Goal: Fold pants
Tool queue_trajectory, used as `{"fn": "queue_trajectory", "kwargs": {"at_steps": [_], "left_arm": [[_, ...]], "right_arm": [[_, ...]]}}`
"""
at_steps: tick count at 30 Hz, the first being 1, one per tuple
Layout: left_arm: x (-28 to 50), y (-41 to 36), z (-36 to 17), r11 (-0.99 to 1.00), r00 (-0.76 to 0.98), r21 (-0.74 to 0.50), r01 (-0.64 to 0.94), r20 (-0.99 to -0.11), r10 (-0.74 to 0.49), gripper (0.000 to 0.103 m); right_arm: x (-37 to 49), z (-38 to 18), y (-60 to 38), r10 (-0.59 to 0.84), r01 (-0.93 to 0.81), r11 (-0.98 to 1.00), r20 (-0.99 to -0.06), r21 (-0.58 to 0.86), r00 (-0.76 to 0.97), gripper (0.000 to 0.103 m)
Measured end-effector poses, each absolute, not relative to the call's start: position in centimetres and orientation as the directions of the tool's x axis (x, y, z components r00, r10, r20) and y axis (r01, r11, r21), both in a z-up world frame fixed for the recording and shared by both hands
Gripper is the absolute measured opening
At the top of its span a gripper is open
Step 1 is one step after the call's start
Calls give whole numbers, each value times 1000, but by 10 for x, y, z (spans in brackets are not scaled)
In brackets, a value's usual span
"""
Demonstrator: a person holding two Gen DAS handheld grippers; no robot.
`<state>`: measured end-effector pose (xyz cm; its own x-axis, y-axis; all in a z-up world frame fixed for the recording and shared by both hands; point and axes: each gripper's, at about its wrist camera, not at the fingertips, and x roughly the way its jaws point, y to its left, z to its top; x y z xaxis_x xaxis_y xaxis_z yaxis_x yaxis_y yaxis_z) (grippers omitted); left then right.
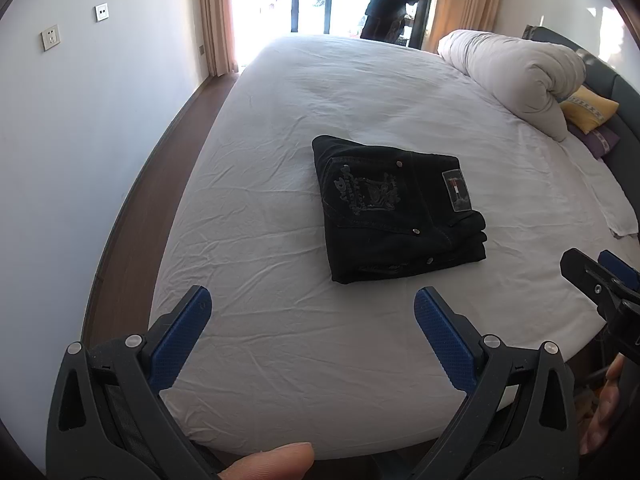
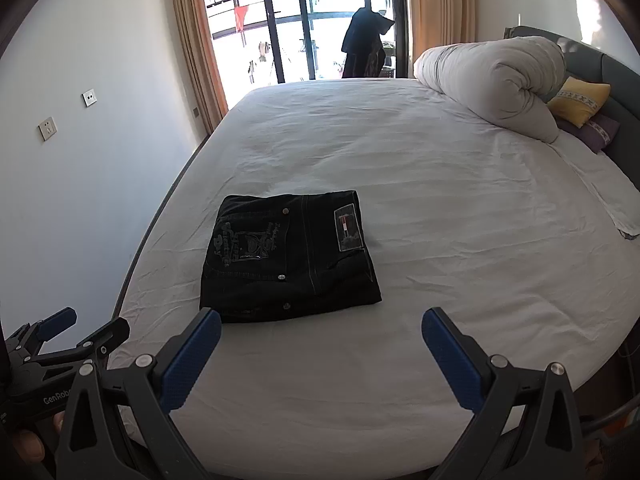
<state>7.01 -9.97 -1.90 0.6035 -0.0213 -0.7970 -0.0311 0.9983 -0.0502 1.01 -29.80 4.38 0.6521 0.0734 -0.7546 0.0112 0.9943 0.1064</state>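
Black pants lie folded into a compact rectangle on the white bed sheet, back pocket print and a waistband label facing up. They also show in the right wrist view. My left gripper is open and empty, held above the sheet just in front of the pants. My right gripper is open and empty, also in front of the pants and apart from them. The right gripper shows at the right edge of the left wrist view; the left gripper shows at the lower left of the right wrist view.
A rolled white duvet lies at the far right of the bed by a yellow pillow and a purple pillow. A dark headboard runs along the right. A wall stands left, with glass doors beyond.
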Motion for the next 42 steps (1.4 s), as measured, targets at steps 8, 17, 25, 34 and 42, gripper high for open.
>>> {"fn": "queue_trajectory", "kwargs": {"at_steps": [8,17,25,34,42], "left_arm": [[70,-100,-19,998,605,-50,-33,-796,-20,103],[70,-100,-20,998,603,-49,-32,-797,-20,103],[70,-100,-20,998,603,-48,-32,-797,-18,103],[69,-100,-20,998,603,-49,-33,-797,-19,103],[69,-99,-23,999,601,-42,-31,-799,-15,103]], "right_arm": [[10,44,-298,72,11,995,-755,104,652,103],[9,42,-298,73,11,994,-757,105,650,103],[8,41,-298,75,10,994,-758,107,648,103],[6,37,-297,75,8,994,-759,106,647,103],[5,36,-296,76,9,994,-760,107,645,103]]}}
